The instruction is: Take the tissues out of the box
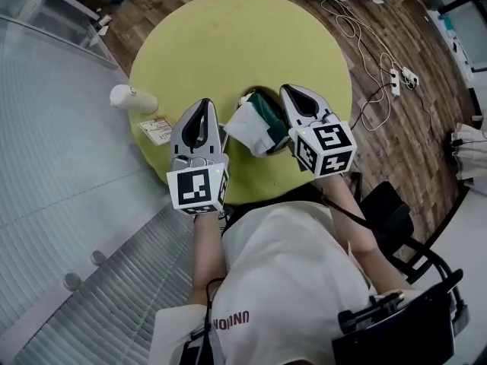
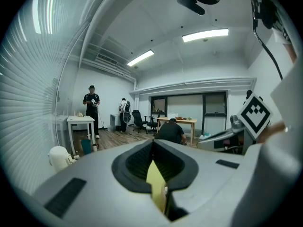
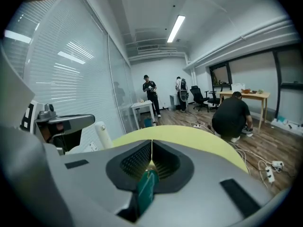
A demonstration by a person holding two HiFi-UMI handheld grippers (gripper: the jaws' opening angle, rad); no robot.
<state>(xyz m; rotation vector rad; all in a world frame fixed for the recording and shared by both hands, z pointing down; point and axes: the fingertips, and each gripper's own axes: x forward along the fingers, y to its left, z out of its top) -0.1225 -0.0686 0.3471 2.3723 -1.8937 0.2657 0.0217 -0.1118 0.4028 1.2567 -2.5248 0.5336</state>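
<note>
Standing on wood floor [image 1: 426, 128], round yellow-green table [image 1: 228, 44] bearing tissue box [image 1: 266, 106], bottle [image 1: 133, 99]

Bright, even light falls from ceiling strip lights [image 2: 204, 35], and glare streaks the blinds [image 2: 40, 13]. Both gripper views bulge fisheye-fashion with dark corners. The left gripper [image 2: 152, 144] looms soft, slightly out of focus. Only faint shadows lie on the round table [image 1: 228, 36].

On the round table [image 1: 228, 44], near its front edge, the tissue box [image 1: 264, 106], with a tissue [image 1: 247, 128] out at its left side. Just left of the box the left gripper [image 1: 204, 105], just right the right gripper [image 1: 291, 91]. Farther left, at the table's rim, a bottle [image 1: 133, 98], and just before it what may be a card [image 1: 157, 131]. On the floor right of the table, cables [image 1: 365, 59] and a power strip [image 1: 399, 78].
</note>
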